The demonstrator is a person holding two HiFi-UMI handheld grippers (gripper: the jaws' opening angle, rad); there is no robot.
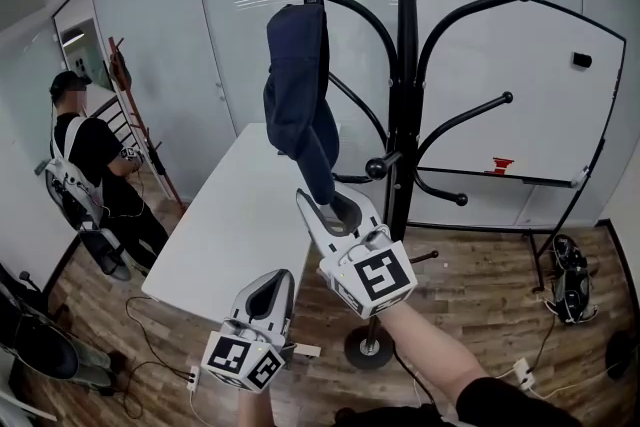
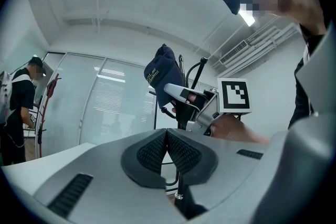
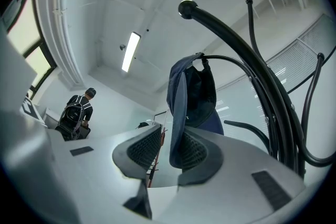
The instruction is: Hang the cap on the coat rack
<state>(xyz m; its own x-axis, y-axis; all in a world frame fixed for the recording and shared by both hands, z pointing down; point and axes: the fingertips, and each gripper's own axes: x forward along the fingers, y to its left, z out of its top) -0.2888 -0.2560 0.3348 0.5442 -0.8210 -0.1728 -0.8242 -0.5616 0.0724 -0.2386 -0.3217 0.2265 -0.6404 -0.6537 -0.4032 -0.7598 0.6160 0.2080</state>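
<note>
The dark blue cap (image 1: 298, 85) hangs by its back strap from the upper left hook of the black coat rack (image 1: 403, 65), brim pointing down. My right gripper (image 1: 335, 205) reaches up to the brim's lower end. In the right gripper view the jaws (image 3: 167, 136) stand open with the brim of the cap (image 3: 191, 97) between them, lying against the right pad and apart from the left one. The rack's arms (image 3: 247, 50) curve up on the right. My left gripper (image 1: 272, 280) is lower and to the left, shut on nothing (image 2: 166, 134); from there the cap (image 2: 160, 68) shows ahead.
A white table (image 1: 230, 215) stands behind the rack by the glass wall. A person (image 1: 90, 165) with a backpack stands at the far left beside a wooden rack (image 1: 140, 125). A whiteboard (image 1: 530, 85) is at the right, with cables on the wooden floor.
</note>
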